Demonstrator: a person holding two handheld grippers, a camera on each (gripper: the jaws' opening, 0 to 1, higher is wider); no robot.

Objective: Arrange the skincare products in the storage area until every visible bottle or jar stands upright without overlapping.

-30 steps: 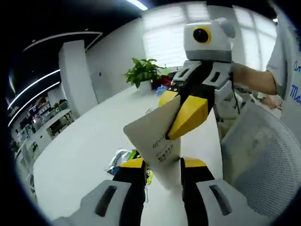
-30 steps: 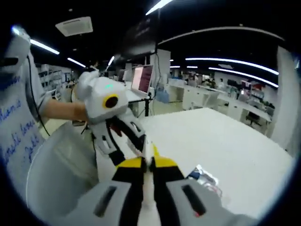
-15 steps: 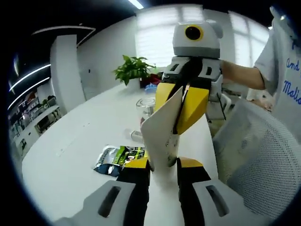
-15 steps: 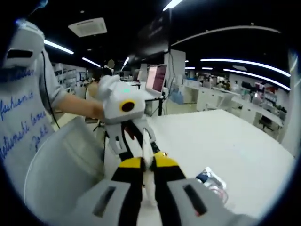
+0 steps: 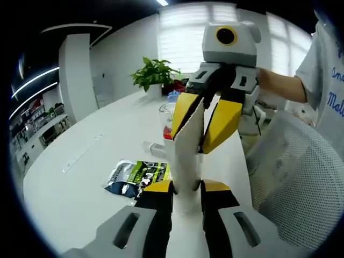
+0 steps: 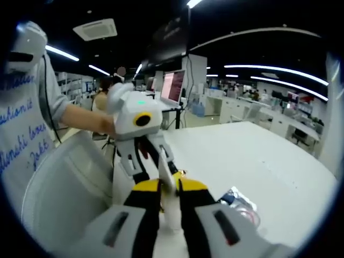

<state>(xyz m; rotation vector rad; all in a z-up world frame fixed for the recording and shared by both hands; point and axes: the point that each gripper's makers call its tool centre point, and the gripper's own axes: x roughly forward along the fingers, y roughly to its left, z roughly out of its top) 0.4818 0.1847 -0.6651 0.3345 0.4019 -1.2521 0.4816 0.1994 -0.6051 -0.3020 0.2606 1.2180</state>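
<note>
Change: you've rolled the tube edge-on.
Axis: upright, crimp up.
Grip: left gripper and right gripper both clamp it.

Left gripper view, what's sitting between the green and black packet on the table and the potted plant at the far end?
In the left gripper view, a clear glass jar stands on the white table between the packet and the plant.

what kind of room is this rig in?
Likely an open-plan office or lab: a long white table, a monitor on a stand, rows of desks under strip lights, a potted plant.
</note>
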